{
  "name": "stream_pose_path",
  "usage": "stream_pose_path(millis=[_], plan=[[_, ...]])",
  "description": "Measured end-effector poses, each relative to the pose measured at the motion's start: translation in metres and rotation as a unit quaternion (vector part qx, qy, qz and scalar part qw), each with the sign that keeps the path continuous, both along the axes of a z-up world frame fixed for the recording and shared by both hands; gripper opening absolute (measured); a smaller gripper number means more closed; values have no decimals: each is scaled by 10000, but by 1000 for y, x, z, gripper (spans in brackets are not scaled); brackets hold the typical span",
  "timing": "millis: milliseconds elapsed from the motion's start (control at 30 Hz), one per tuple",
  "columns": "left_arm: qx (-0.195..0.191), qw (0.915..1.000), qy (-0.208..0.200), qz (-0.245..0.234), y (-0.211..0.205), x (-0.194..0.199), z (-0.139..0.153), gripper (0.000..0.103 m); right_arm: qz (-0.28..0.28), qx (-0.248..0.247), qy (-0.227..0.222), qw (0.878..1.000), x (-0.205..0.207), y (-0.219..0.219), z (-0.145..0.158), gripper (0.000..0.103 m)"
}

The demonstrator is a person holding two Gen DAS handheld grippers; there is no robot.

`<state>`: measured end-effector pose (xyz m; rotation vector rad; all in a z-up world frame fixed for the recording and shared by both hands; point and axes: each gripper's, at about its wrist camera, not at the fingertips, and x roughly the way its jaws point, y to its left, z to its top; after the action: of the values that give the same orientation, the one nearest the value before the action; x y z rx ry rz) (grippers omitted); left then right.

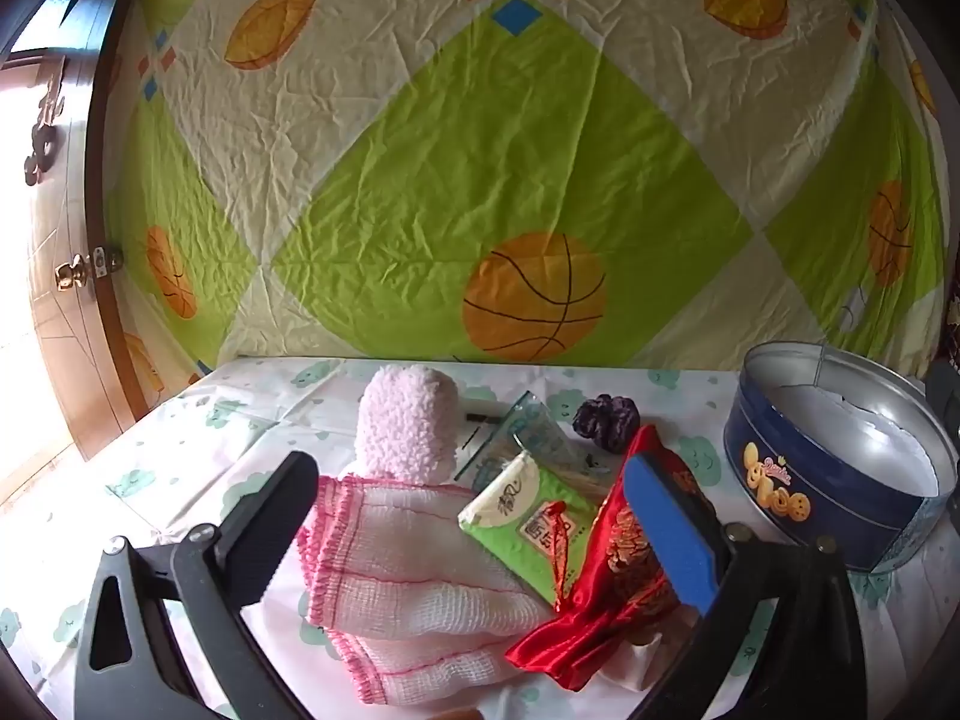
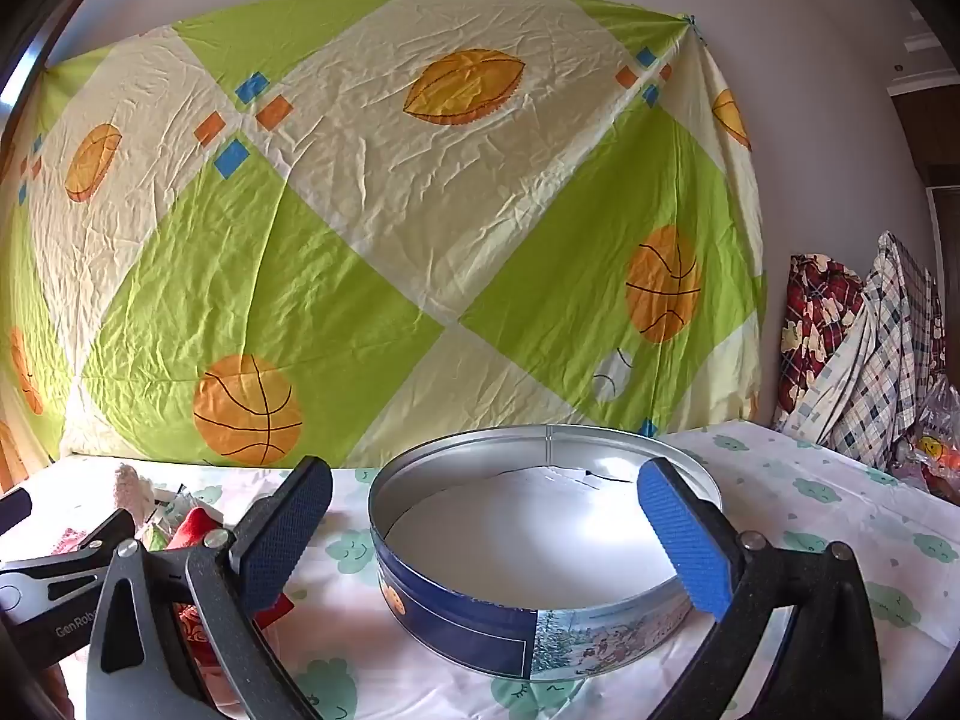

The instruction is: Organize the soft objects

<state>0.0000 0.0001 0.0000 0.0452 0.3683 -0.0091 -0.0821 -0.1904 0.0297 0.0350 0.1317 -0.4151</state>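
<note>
A pile of soft things lies on the table in the left wrist view: a fluffy pink sock [image 1: 405, 426], a pink-edged white mesh cloth [image 1: 402, 588], a green tissue pack [image 1: 528, 525], a red embroidered pouch [image 1: 606, 594] and a dark purple scrunchie [image 1: 606, 420]. My left gripper [image 1: 474, 534] hangs open just above the pile, nothing between its pads. A round blue cookie tin [image 2: 540, 546] stands open and empty. My right gripper [image 2: 498, 540] is open in front of the tin, touching nothing. The tin [image 1: 840, 474] also shows at the right of the left view.
A clear plastic zip bag [image 1: 522, 432] lies behind the tissue pack. A green and cream ball-print sheet [image 2: 384, 228] hangs behind the table. Folded plaid fabrics [image 2: 858, 354] are stacked at the far right. A wooden door [image 1: 66, 252] stands at the left.
</note>
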Motion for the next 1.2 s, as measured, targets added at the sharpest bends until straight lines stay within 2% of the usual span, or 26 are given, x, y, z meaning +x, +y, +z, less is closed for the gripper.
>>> stream_pose_path(millis=[233, 267, 1200], plan=[[-38, 10000, 4, 27, -1, -3, -4, 103, 16, -16, -39, 10000, -2, 2, 0, 103], [-212, 9997, 103, 45, 5, 1, -1, 103, 15, -27, -45, 10000, -2, 1, -1, 103], [-189, 9998, 41, 48, 5, 0, 2, 103, 27, -92, -118, 9999, -7, 3, 3, 103]])
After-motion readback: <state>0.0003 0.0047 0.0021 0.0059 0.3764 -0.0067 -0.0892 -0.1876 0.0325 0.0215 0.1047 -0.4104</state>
